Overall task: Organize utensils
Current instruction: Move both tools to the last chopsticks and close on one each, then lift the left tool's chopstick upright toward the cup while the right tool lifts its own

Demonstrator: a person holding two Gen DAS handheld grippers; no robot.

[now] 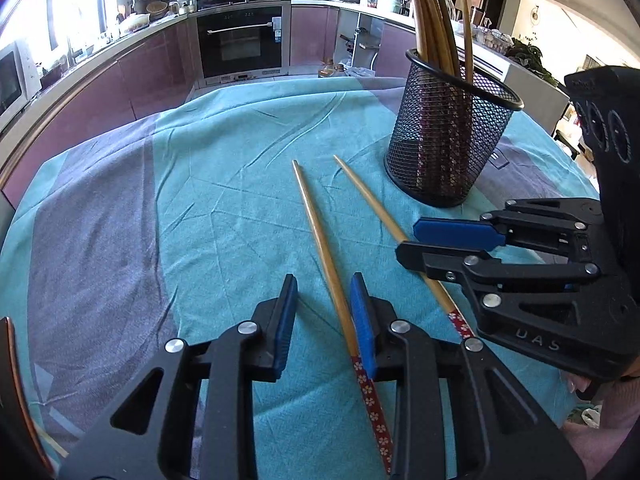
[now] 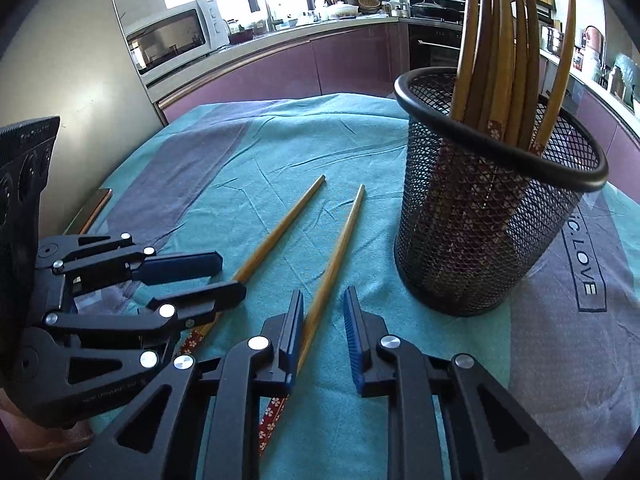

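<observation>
Between the left gripper's [image 1: 322,320] matt black plastic jaws, faced with ribbed blue rubbery pads, lies a smooth wooden chopstick [image 1: 320,236], its thick end wrapped in red floral-patterned covering. A second like chopstick [image 2: 340,248] lies between the right gripper's [image 2: 324,332] jaws. Shiny metal rivets stud both claws. Beyond them stands a black wire-mesh holder [image 2: 492,216], matt, on wrinkled teal cloth [image 1: 224,184].

A: Where do the two loose chopsticks [image 1: 320,236] lie?
B: On the tablecloth [image 1: 224,184], side by side. The holder [image 1: 448,140] stands at two o'clock, more chopsticks [image 1: 430,12] in it.
</observation>
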